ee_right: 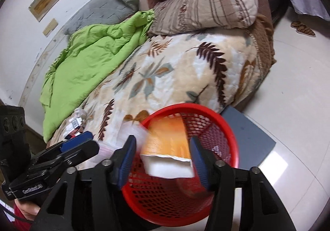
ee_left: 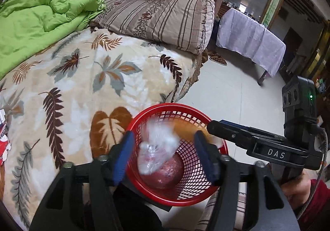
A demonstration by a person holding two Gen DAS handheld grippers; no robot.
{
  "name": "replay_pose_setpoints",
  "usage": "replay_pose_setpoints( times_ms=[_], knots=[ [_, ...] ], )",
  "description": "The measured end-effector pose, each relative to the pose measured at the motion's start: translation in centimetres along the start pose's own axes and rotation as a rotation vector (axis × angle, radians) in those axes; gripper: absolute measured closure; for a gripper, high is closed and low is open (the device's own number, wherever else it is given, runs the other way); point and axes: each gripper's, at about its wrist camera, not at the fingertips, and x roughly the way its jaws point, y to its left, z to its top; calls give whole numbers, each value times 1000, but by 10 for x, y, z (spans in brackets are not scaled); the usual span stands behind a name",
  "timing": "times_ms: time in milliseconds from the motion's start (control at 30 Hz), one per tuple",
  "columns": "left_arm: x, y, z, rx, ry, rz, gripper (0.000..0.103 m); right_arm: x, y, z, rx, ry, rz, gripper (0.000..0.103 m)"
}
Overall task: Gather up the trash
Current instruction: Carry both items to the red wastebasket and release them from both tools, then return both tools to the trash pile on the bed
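A red mesh basket [ee_left: 206, 181] [ee_right: 224, 127] stands on the floor beside the bed. My left gripper [ee_left: 163, 156] hangs over it, open, with a blurred clear plastic bag [ee_left: 156, 148] loose between its fingers and touching neither pad. A reddish lump [ee_left: 171, 177] lies at the basket's bottom. My right gripper [ee_right: 163, 160] is also over the basket and open. A blurred orange packet [ee_right: 169, 142] with a torn white end sits between its fingers, and no pad presses on it. Each gripper shows in the other's view, the right gripper [ee_left: 214, 126] and the left gripper [ee_right: 86, 142].
A red and white wrapper [ee_right: 74, 125] [ee_left: 4, 140] lies on the leaf-patterned blanket [ee_left: 82, 78]. Further back are a green quilt [ee_left: 35, 22] and a striped pillow [ee_left: 165, 22]. A grey mat [ee_right: 249, 138] lies under the basket. Slippers [ee_left: 217, 58] and a cloth-covered table [ee_left: 251, 39] stand on the floor.
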Motion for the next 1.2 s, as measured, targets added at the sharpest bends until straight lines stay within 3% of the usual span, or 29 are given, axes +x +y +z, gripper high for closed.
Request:
replay_pose_setpoints(
  times_ms=[233, 300, 600, 800, 1033, 1200],
  knots=[
    [-12, 25, 10, -42, -52, 61, 31, 2, 14, 10, -24, -22, 32, 38],
    [-23, 38, 7, -66, -69, 91, 30, 8, 27, 12, -42, -20, 51, 33],
    [-85, 122, -27, -229, -141, 231, 29, 50, 118, 3, -220, 55, 171, 32],
    [-130, 186, -55, -339, -194, 363, 29, 84, 190, -8, -346, 102, 254, 32],
    [-179, 275, -95, -547, -253, 562, 29, 125, 259, -34, -466, 188, 330, 32],
    [-183, 339, -109, -733, -253, 675, 29, 145, 288, -47, -524, 232, 357, 32]
  ],
)
